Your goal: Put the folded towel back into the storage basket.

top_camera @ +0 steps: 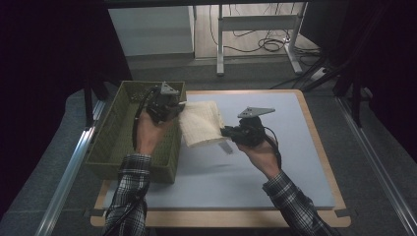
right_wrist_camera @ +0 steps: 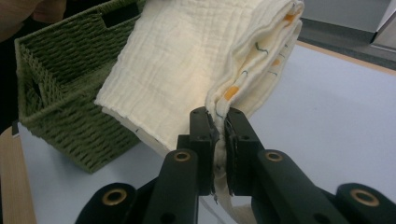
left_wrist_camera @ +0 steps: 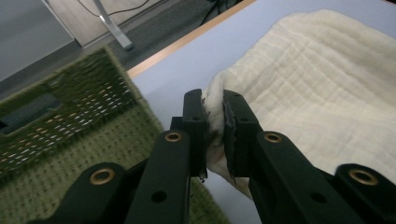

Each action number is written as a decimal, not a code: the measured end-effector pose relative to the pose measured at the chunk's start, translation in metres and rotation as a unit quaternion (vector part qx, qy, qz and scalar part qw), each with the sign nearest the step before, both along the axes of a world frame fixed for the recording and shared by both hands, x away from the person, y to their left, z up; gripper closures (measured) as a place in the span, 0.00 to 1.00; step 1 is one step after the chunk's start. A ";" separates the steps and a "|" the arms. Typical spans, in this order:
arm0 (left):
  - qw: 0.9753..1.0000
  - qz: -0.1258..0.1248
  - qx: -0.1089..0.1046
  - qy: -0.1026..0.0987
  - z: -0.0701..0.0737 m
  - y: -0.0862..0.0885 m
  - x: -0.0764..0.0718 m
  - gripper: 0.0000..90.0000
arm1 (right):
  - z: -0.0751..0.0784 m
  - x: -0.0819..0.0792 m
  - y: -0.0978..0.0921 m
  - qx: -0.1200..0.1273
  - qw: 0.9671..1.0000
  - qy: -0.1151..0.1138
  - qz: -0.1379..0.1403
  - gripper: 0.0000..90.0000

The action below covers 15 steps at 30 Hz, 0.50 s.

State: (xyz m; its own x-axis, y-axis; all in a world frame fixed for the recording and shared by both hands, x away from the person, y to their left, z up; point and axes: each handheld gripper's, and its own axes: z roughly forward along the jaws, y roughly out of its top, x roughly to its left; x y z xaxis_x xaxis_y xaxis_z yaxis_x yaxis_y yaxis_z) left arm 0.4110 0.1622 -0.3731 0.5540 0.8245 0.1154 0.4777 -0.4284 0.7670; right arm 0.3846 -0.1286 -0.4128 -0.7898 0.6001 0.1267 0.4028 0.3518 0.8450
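A folded cream cloth (top_camera: 200,124) hangs lifted above the blue-grey mat, held at both ends. My left gripper (top_camera: 178,109) is shut on its left corner, right beside the green woven basket (top_camera: 118,129). In the left gripper view the jaws pinch the cloth (left_wrist_camera: 299,88) at its edge, my left gripper (left_wrist_camera: 214,112) over the basket's rim (left_wrist_camera: 70,116). My right gripper (top_camera: 225,132) is shut on the cloth's right edge. In the right gripper view the layered edge of the cloth (right_wrist_camera: 196,60), with small orange marks, sits between the jaws of my right gripper (right_wrist_camera: 220,126).
The basket (right_wrist_camera: 65,79) stands at the mat's left edge, and its inside looks empty. The mat (top_camera: 275,162) lies on a wooden tabletop. Beyond the table are a desk frame (top_camera: 255,29) and floor cables.
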 end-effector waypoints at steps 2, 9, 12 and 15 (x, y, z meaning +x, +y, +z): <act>1.000 0.008 0.003 -0.002 0.004 0.008 0.000 0.90 | 0.003 0.003 0.009 0.005 1.000 0.002 0.003 0.92; 1.000 0.026 0.009 -0.003 0.009 0.026 0.001 0.90 | 0.004 0.008 0.029 0.016 1.000 0.001 0.009 0.92; 0.999 0.033 0.014 -0.004 0.012 0.034 0.001 0.90 | 0.003 0.010 0.039 0.024 1.000 0.003 0.011 0.92; 0.999 0.040 0.014 -0.006 0.013 0.040 0.001 0.90 | 0.002 0.012 0.046 0.026 1.000 0.004 0.013 0.92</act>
State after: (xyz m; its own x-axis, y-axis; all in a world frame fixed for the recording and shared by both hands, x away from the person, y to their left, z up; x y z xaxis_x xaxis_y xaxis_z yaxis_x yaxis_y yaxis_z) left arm 0.4115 0.2022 -0.3596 0.4852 0.8622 0.1452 0.5025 -0.4109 0.7607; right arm 0.3968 -0.0828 -0.4103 -0.8041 0.5714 0.1642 0.4011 0.3176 0.8592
